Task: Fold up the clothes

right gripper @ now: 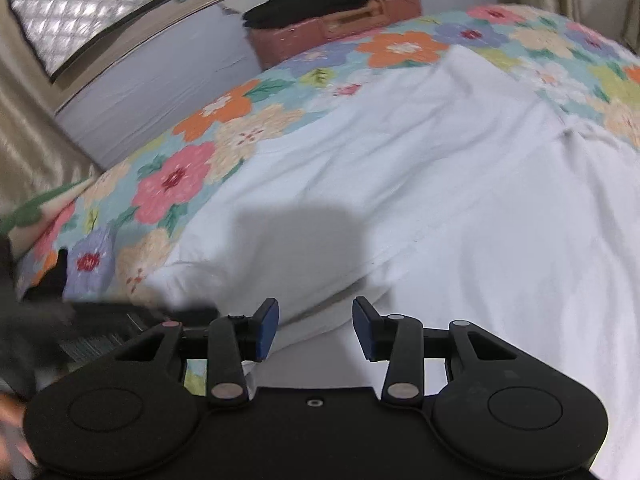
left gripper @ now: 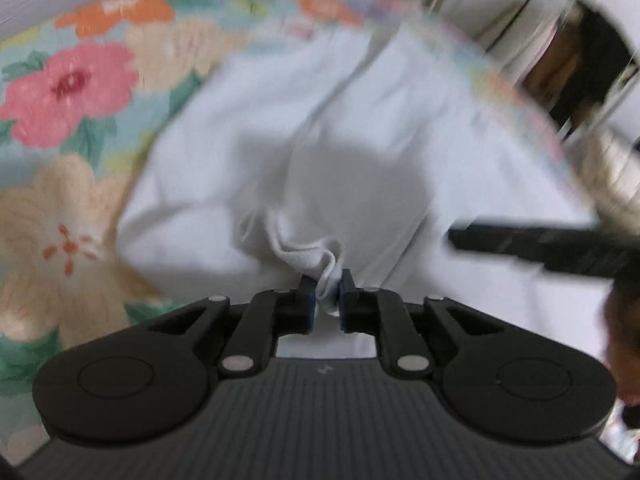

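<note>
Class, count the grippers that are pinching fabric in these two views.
1. The left gripper is shut on a bunched edge of the white garment. The right gripper is open above it, holding nothing.

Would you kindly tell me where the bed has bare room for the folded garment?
Bare floral bedspread lies left of the white cotton garment, and a strip beyond it towards the brown case. The middle is covered by the garment, pinched in the left gripper.
</note>
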Tool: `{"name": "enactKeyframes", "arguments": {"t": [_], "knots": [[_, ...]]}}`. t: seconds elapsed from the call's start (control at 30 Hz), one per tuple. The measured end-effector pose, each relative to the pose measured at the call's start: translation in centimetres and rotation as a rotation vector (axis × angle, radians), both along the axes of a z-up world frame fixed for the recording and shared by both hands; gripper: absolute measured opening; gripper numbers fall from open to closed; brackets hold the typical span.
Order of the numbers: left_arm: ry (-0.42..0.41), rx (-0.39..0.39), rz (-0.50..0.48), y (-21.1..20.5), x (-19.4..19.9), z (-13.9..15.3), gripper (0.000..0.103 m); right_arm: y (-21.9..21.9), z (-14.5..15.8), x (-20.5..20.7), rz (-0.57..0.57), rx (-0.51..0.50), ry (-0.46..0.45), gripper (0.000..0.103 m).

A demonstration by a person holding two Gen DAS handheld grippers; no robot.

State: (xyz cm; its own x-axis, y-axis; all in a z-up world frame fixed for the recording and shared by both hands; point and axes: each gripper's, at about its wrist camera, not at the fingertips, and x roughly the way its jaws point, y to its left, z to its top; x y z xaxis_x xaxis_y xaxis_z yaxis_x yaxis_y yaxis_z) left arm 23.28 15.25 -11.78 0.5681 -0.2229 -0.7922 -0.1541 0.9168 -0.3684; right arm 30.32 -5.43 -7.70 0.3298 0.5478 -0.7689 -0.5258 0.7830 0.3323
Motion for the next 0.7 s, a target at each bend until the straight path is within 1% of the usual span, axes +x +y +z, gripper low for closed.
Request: {"name": "enactKeyframes", "arguments": {"t": [0.07, 0.1, 0.13, 0.17, 0.23, 0.3, 0.4, 0.47, 0.5, 0.53, 0.57, 0.6, 0.63, 0.67, 0.7], "knots": [[0.013, -0.016, -0.002, 0.3, 0.3, 0.0, 0.016, -0.3, -0.6, 0.4, -0.023, 0.018, 0.016, 0.046], [0.012, -0.026, -0.009, 0.6, 0.3, 0.2, 0.026, -0.4, -0.9, 0.6, -0.034, 0.027, 0.023, 0.046], [0.010, -0.031, -0.019, 0.8, 0.2, 0.6, 0.040, -0.6, -1.2, 0.7, -0.040, 0.031, 0.028, 0.046], [0.001, -0.023, -0.033, 0.9, -0.2, 1.1, 0.044, -0.7, -1.4, 0.8, -0.043, 0.032, 0.032, 0.046], [-0.038, 0.000, -0.042, 1.5, -1.2, 2.2, 0.045, -1.2, -1.8, 1.0, -0.043, 0.026, 0.038, 0.046], [-0.083, 0.044, -0.038, 2.0, -1.9, 3.4, 0.046, -1.8, -2.1, 1.2, -0.049, 0.015, 0.037, 0.046], [-0.142, 0.118, -0.017, 3.2, -1.9, 4.0, 0.059, -3.0, -2.6, 2.2, -0.088, 0.022, 0.056, 0.046], [-0.113, 0.158, 0.014, 4.0, -1.1, 3.1, 0.060, -3.7, -2.7, 2.6, -0.118, 0.053, 0.086, 0.046], [-0.089, 0.150, 0.022, 4.6, -0.7, 2.6, 0.059, -3.8, -2.6, 2.5, -0.127, 0.077, 0.101, 0.046], [-0.072, 0.119, 0.023, 5.1, -0.3, 2.2, 0.057, -3.9, -2.4, 2.5, -0.136, 0.100, 0.116, 0.046], [-0.065, 0.067, 0.019, 5.6, -0.1, 1.7, 0.056, -3.9, -2.1, 2.1, -0.133, 0.131, 0.118, 0.046], [-0.058, 0.014, 0.015, 6.1, 0.1, 1.3, 0.049, -3.6, -1.7, 1.4, -0.115, 0.164, 0.106, 0.046], [-0.054, -0.027, 0.011, 6.4, 0.3, 0.9, 0.045, -3.2, -1.4, 0.7, -0.087, 0.179, 0.089, 0.046], [-0.056, -0.041, 0.009, 6.4, 0.5, 0.7, 0.042, -2.6, -1.3, -0.1, -0.055, 0.181, 0.070, 0.046], [-0.058, -0.055, 0.007, 6.3, 0.6, 0.5, 0.042, -2.0, -1.1, -0.8, -0.024, 0.183, 0.051, 0.046]]}}
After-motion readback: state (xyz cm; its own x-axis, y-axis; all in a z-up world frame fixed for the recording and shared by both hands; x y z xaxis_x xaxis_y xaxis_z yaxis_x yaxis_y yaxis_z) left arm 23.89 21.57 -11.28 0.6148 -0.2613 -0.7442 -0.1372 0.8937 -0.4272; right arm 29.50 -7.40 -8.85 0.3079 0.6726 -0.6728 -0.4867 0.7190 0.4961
